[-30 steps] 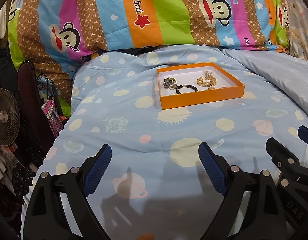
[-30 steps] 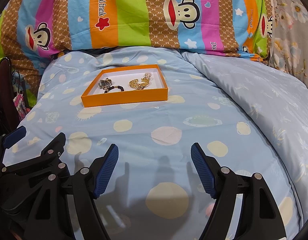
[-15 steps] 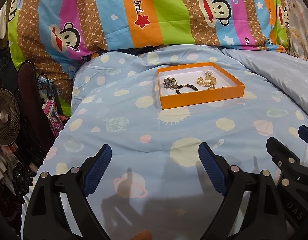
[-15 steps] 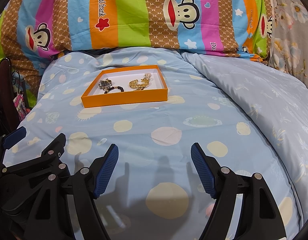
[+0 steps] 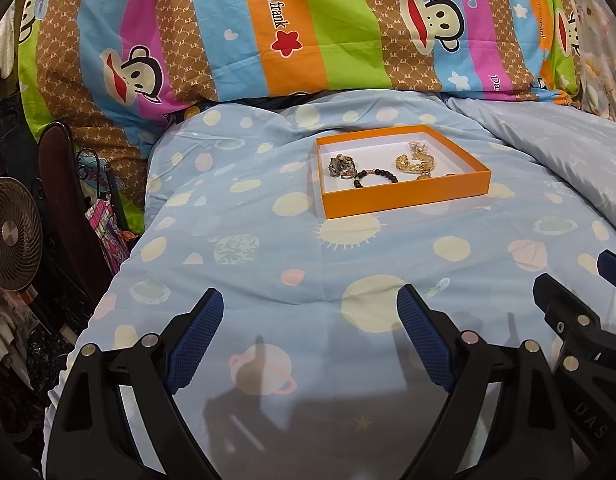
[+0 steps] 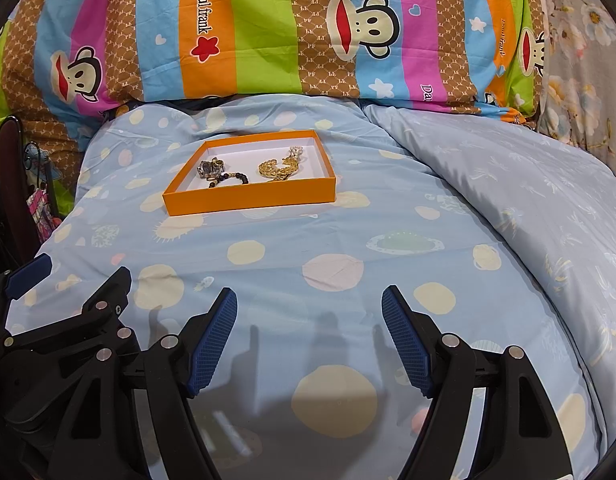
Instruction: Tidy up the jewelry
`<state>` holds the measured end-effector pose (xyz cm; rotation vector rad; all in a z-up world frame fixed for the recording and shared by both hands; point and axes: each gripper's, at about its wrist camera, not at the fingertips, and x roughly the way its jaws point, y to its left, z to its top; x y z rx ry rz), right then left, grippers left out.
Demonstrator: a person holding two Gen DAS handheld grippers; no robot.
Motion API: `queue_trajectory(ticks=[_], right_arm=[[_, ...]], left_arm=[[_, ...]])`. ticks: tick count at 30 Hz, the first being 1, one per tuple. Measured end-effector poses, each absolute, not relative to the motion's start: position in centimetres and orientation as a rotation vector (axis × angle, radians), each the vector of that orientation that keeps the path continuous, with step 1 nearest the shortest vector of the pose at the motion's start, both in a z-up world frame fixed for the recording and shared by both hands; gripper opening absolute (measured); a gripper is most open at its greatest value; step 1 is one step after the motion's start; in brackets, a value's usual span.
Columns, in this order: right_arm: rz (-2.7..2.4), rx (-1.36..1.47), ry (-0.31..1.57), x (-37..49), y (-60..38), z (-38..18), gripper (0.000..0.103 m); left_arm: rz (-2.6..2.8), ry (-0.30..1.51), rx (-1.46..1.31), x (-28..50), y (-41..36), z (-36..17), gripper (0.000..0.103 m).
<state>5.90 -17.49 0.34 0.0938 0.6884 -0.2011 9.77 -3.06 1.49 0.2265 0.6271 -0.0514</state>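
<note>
An orange tray [image 5: 404, 200] with a white inside lies on the light blue bed cover; it also shows in the right wrist view [image 6: 248, 202]. In it lie a dark metal piece [image 5: 342, 167] at the left, a dark bead bracelet [image 5: 374, 177] in the middle and a gold chain [image 5: 416, 163] at the right. The same pieces show in the right wrist view: metal piece [image 6: 212, 168], bead bracelet [image 6: 232, 178], gold chain [image 6: 278, 168]. My left gripper [image 5: 310, 334] is open and empty, well short of the tray. My right gripper [image 6: 310, 330] is open and empty beside it.
A striped monkey-print pillow [image 5: 288, 28] lies behind the tray. A pale folded quilt [image 6: 528, 200] rises at the right. The bed's left edge drops to a fan [image 5: 12, 236], a dark chair [image 5: 64, 184] and clutter.
</note>
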Motion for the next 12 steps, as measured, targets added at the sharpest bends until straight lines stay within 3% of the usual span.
queue_trajectory(ticks=[12], right_arm=[[-0.203,0.092,0.690,5.96,-17.48,0.31,0.074]], left_arm=[[-0.055,0.637,0.226,9.91,-3.04,1.44,0.086]])
